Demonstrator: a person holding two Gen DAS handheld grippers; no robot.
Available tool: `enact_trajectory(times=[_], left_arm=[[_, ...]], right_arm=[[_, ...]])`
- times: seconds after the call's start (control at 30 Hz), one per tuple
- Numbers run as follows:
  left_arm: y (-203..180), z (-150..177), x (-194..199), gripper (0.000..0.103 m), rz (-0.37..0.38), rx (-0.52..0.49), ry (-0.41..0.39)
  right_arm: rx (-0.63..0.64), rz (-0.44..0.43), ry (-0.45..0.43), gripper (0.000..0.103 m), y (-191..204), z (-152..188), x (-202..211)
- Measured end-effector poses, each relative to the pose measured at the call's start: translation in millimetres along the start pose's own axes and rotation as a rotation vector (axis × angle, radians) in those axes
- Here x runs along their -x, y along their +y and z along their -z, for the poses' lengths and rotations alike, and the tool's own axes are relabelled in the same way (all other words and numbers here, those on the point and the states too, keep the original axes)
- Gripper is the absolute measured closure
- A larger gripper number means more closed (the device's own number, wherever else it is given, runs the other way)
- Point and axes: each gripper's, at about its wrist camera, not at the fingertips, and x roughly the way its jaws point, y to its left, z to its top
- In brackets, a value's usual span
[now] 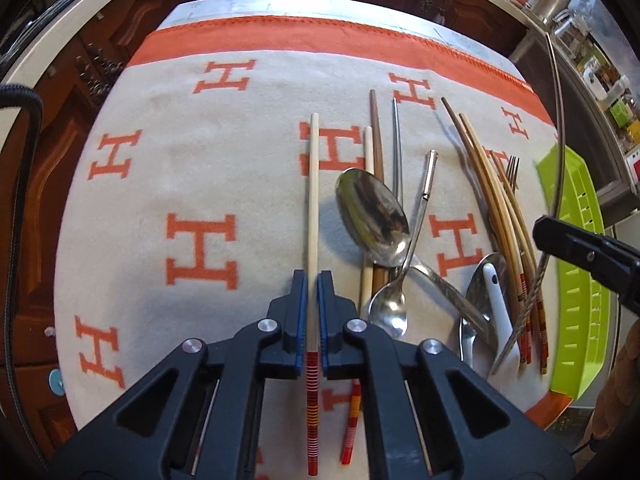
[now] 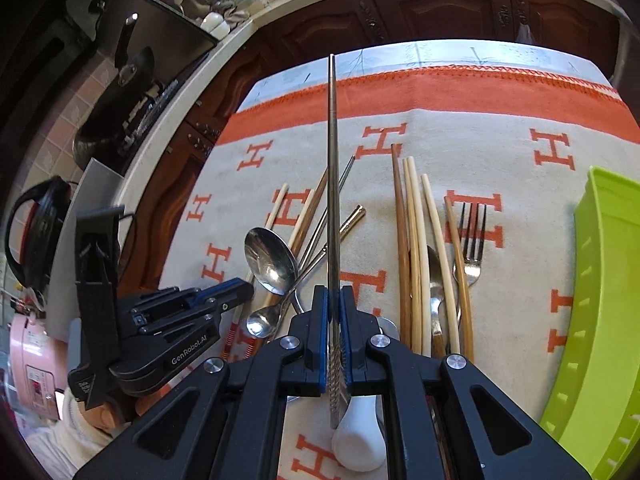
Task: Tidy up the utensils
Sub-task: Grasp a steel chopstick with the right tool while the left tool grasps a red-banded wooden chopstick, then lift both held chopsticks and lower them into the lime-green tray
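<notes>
My left gripper [image 1: 313, 280] is shut on a pale chopstick [image 1: 314, 184] just ahead of its red-striped end; the stick points away over the cloth. My right gripper [image 2: 334, 292] is shut on a metal chopstick [image 2: 333, 160], gripped near its ribbed end and raised above the pile. On the cloth between them lie a large steel spoon [image 1: 374, 216], a small spoon [image 1: 390, 308], a white ceramic spoon [image 2: 356, 440], a fork [image 2: 472, 240] and several bamboo and wooden chopsticks [image 2: 414, 240]. The left gripper [image 2: 240, 290] shows at the left of the right wrist view.
A beige cloth [image 1: 180, 160] with orange H marks covers the table. A lime-green slotted tray [image 2: 600, 300] stands along its right edge. Dark wooden cabinets [image 2: 440, 12] are behind the table, and a black pan [image 2: 120, 112] sits on the counter to the left.
</notes>
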Motion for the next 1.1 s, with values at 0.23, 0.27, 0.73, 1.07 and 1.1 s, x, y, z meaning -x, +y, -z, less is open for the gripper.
enact_trajectory(times=[0.23,0.27,0.73,1.07,1.1], left_arm=[[0.4,14.6,59.0,0.100,0.076,0.035,-0.065],[-6.2,18.4,68.6,0.100,0.080,0.024,-0.077],[-157.2,18.7,148.7,0.100,0.166,-0.196,-0.161],[-297.1,-0.5,145.1,0.100,0.222,-0.328,-0.206],[-308.7,-2.1,135.7,0.100,0.224,-0.333,-0.192]], right_arm=[[-0.044,-0.039,-0.072,0.097,-10.5,7.3,54.6],[-0.047,-0.042,-0.081,0.097,-12.0,10.3,64.4],[-0.125,0.027,-0.181,0.097,-67.3,67.2,188.1],[-0.221,0.148,-0.194,0.097,-152.0,90.9,245.7],[-0.231,0.152,-0.182,0.097,-159.1,92.0,245.3]])
